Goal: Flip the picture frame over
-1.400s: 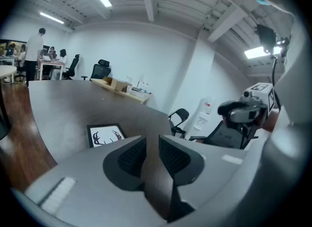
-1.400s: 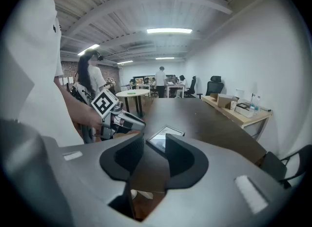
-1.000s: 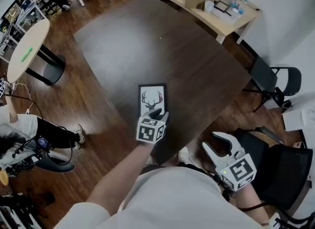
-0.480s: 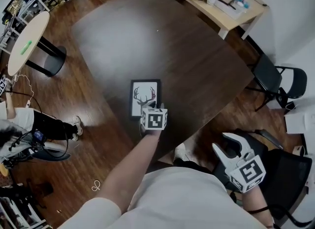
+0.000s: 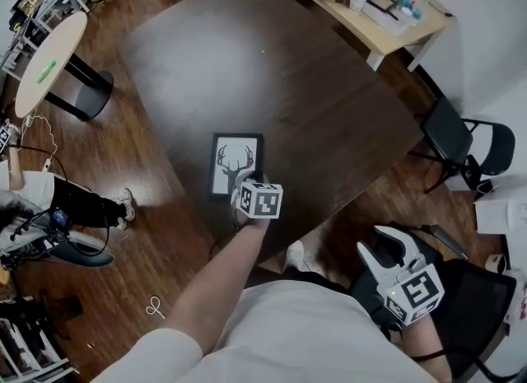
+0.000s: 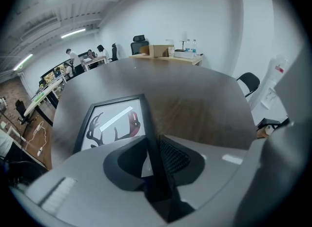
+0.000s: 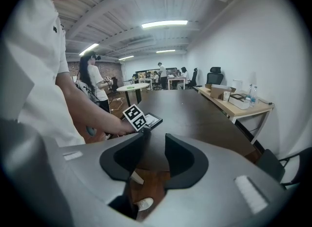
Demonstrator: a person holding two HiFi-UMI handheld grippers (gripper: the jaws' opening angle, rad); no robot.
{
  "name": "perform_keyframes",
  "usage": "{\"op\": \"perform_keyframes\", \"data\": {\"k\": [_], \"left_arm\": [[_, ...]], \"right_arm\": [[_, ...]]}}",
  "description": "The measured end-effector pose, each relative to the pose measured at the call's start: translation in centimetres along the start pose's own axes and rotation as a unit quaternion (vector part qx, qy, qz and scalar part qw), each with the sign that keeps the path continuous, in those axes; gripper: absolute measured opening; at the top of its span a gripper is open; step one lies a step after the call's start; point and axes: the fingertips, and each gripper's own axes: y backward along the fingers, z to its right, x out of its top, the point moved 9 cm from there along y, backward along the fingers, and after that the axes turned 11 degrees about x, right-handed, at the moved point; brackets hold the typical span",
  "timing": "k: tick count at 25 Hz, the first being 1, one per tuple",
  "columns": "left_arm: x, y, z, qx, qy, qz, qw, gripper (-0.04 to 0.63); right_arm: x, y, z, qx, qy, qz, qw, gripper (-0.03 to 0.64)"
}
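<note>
Spotter: Grip first. Clamping on what with the left gripper [image 6: 154, 147]?

Holder: Pinching the picture frame [image 6: 114, 123] by its right-hand rail, close to the near corner, with jaws shut tight onto the black moulding.

Spotter: And lying which way from those jaws?

Holder: Lying flat on the dark table [image 6: 195, 99], antler print facing up, stretching straight ahead of the jaws and spreading off to their left. Running its long axis away along the jaws' own line, not across it.

Spotter: So turning about that long axis, probably?

Holder: Judging so: lifting the gripped rail and rolling leftward, using the opposite rail as the hinge. Needing room to the left of the jaws, and seeing bare tabletop there.

Spotter: Bringing in the right gripper [image 7: 155, 143] at all?

Holder: Hanging well apart, behind and to the right of the left one, off the table's edge, with jaws parted and nothing between them, only floor and a shoe showing through the gap. Sitting much farther from the frame, so likely leaving the flip to the left.

Spotter: Risking anything?

Holder: Gripping near one corner only, so possibly letting the frame swing or slip while rising. Watching for that.
</note>
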Motion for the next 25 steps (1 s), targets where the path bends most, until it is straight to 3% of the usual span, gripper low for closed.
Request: {"op": "perform_keyframes", "data": {"k": [6,18,22,25], "left_arm": [[0.0,0.4,-0.6,-0.035,0.035,-0.01,0.9987,0.061],[3.2,4.7,-3.0,-0.121,0.091,0.033,0.9879,0.063],[4.8,6.7,-3.4,-0.201,0.136,0.058,0.9685,0.063],[5.4,7.7,-3.8,-0.28,0.18,0.073,0.94,0.063]], "right_arm": [[0.3,-0.2,0.2,0.004,0.003,0.007,1.0,0.138],[1.8,-2.5,-1.3,0.003,0.012,0.02,1.0,0.135],[2.6,-3.8,-2.9,0.0,0.016,0.024,1.0,0.135],[3.1,-4.9,-4.3,-0.004,0.019,0.024,1.0,0.135]]}}
